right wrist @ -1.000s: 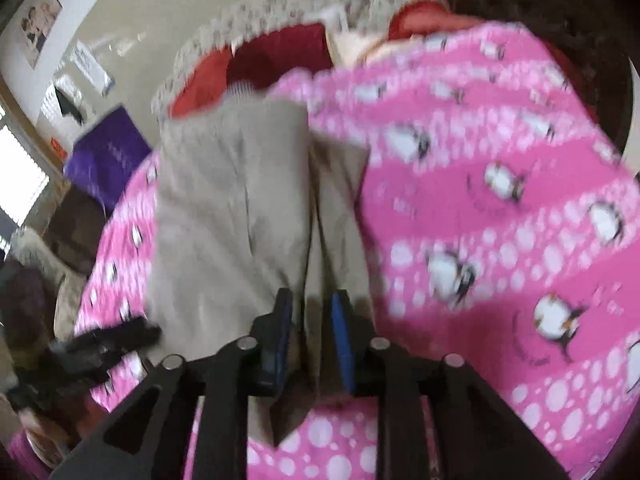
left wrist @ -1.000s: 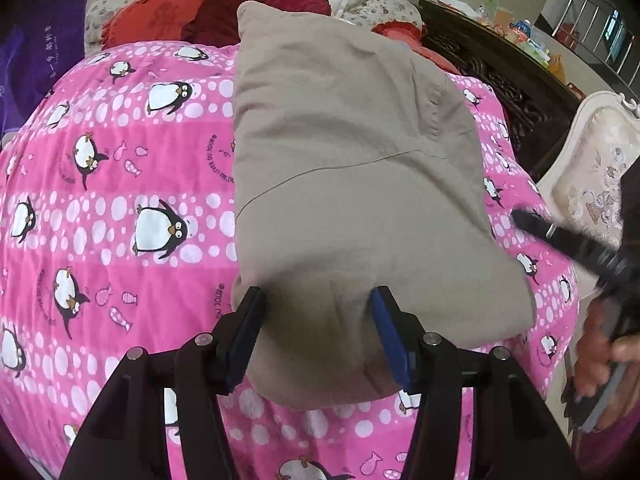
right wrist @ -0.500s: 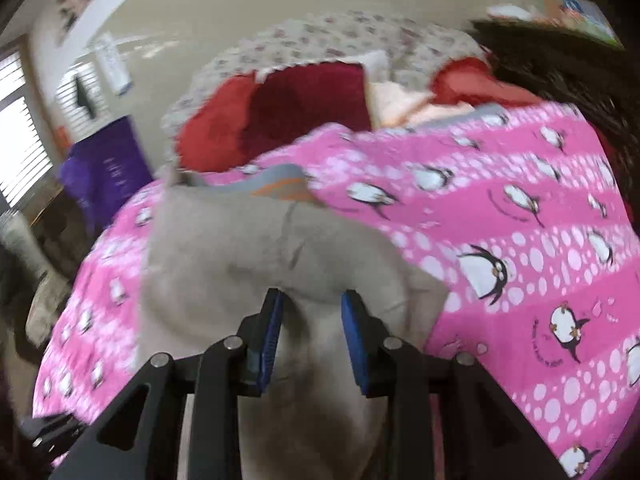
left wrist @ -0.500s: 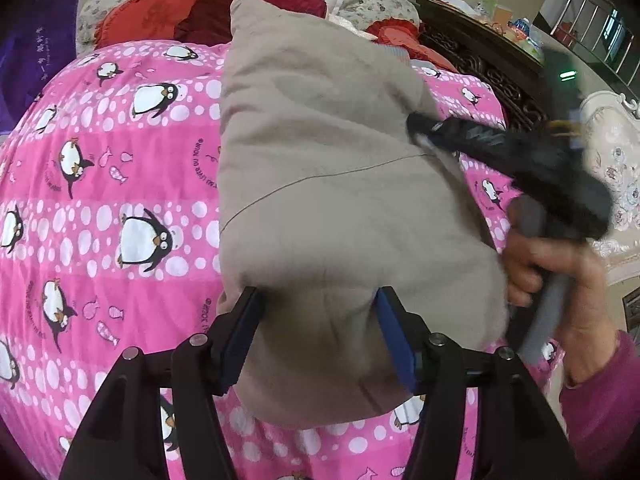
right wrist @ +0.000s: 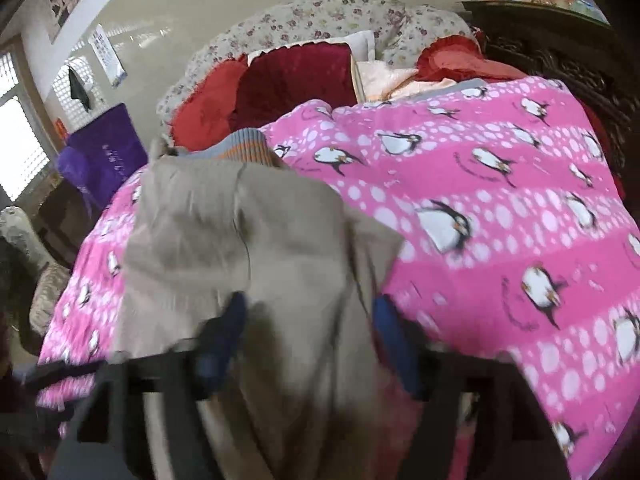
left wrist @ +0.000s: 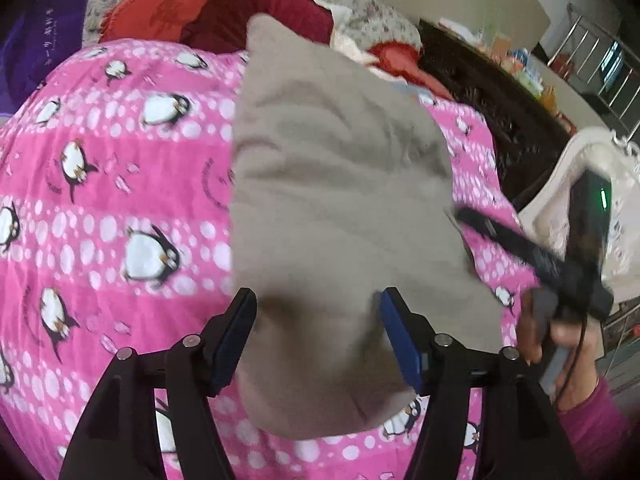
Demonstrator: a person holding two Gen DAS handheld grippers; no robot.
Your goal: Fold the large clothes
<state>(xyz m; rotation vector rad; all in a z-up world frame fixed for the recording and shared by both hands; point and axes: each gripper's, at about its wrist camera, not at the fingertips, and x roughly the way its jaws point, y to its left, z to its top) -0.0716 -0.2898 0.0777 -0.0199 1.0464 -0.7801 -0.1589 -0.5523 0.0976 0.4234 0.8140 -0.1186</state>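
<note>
In the left wrist view, we see the beige garment (left wrist: 340, 208) filling the centre of the frame, lying on the pink penguin quilt (left wrist: 120, 208) as a compact oblong that runs from the red pillows (left wrist: 168, 12) at the top down to the lower middle. Our left gripper (left wrist: 318, 336) stands with its jaws spread wide, the near end of the cloth between them but not pinched. At the right edge, the right gripper (left wrist: 532, 256) shows as a blurred dark bar, held in a hand (left wrist: 560, 344).

In the right wrist view, the garment (right wrist: 256, 264) takes up the centre and lower left, its layers bunched and heaped, with a grey and orange knitted cuff (right wrist: 248, 148) peeking out at its far end. The right gripper (right wrist: 308, 340) is badly blurred; its blue pads seem apart with cloth draped over them, but we cannot tell whether it grips.

We judge the folding well advanced: the piece is already narrowed into layers. Squaring the heap and perhaps a last fold appear left.
</note>
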